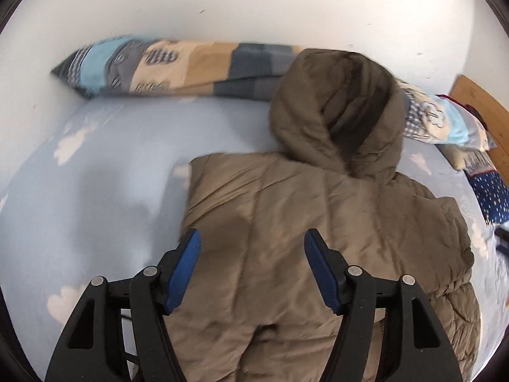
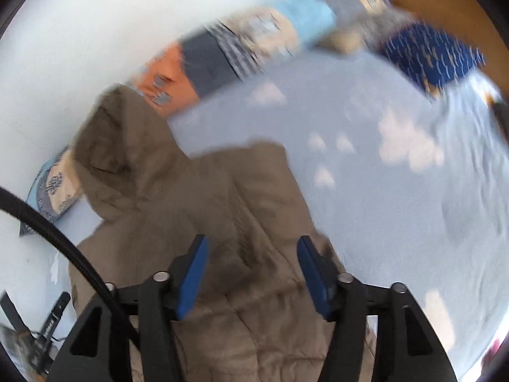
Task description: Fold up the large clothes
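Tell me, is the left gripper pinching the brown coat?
No, the left gripper is wide open above the brown coat, with nothing between its fingers.

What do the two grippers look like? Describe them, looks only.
Both the left gripper and the right gripper have black angular plastic frames with silver round pins and flat blue pads on the fingers. A black ribbed cable curves past the right one.

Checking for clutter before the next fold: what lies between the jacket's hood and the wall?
In the left wrist view, a long patchwork pillow runs along the wall behind the jacket's hood; the hood overlaps it.
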{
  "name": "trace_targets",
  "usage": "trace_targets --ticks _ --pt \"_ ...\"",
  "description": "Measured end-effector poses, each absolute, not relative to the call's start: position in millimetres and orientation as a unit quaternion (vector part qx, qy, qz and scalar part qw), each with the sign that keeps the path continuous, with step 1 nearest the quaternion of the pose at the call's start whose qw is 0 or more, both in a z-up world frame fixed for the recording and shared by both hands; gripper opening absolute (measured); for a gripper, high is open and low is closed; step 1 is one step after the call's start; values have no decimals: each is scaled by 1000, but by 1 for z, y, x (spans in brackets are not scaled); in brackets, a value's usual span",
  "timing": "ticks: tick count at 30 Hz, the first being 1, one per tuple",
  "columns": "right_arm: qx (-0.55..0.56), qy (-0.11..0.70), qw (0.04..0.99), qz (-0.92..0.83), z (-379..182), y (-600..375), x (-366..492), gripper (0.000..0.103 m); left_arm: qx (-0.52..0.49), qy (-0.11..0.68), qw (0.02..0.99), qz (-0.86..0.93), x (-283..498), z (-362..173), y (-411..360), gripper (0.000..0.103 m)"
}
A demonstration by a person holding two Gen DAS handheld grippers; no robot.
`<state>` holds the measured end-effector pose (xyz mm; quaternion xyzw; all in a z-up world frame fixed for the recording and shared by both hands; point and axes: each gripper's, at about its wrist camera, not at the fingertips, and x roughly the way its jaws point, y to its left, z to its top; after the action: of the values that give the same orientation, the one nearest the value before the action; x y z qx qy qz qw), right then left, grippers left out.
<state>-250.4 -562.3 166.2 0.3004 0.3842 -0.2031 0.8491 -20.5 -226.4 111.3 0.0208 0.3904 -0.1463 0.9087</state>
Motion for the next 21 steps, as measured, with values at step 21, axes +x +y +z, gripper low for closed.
trace_targets --ticks 21 --pt "103 437 884 -130 135 -503 -175 33 41 409 899 -149 2 99 -229 77"
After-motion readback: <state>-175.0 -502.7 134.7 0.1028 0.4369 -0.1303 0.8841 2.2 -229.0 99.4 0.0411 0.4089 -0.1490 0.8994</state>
